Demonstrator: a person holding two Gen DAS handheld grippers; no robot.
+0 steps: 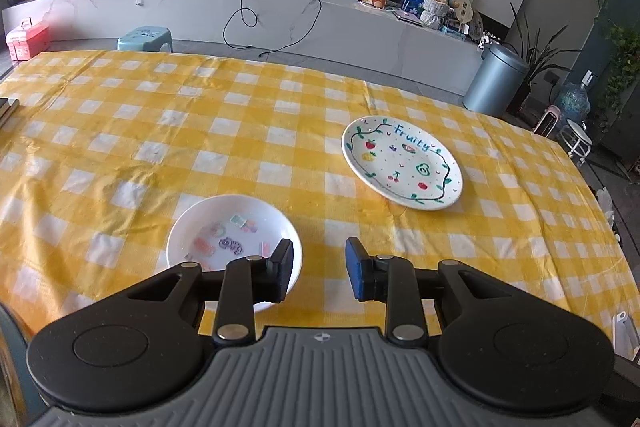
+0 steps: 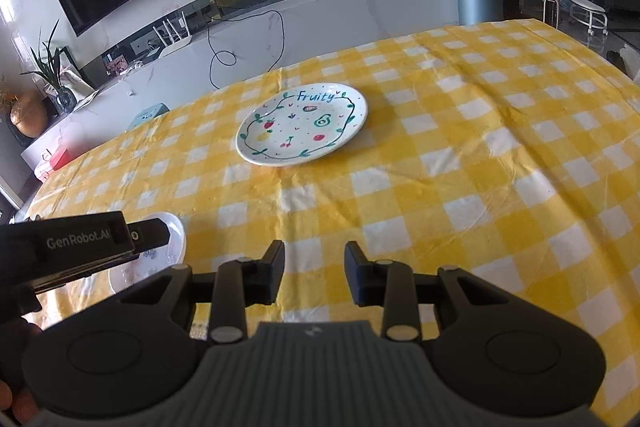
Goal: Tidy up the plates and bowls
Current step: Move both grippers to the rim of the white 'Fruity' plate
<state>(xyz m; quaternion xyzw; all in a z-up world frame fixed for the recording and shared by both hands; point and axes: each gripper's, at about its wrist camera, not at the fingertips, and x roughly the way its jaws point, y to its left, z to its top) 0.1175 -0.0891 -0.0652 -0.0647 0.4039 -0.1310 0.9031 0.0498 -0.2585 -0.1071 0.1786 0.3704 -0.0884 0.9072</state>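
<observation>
Both dishes look like glazed ceramic, so I judge them stiff, fairly weighty, slick under the pads and liable to chip if knocked together; the sensible hold is on the raised rim, one finger over and one under, since the flat centres offer nothing to pinch. The Fruity plate (image 1: 402, 163) is wide and shallow, white with a green vine ring, small painted fruits and blue lettering; it lies well in from the far edge of the desk (image 1: 160, 131), which is covered by a yellow checked cloth. The small bowl (image 1: 224, 239) is deeper, white with pastel marks inside; it sits close to the near edge, well apart from the plate. The left tool (image 1: 318, 269) is spread, its left finger above the bowl's rim, gripping nothing; the right tool (image 2: 314, 273) is likewise spread and empty over bare cloth.
</observation>
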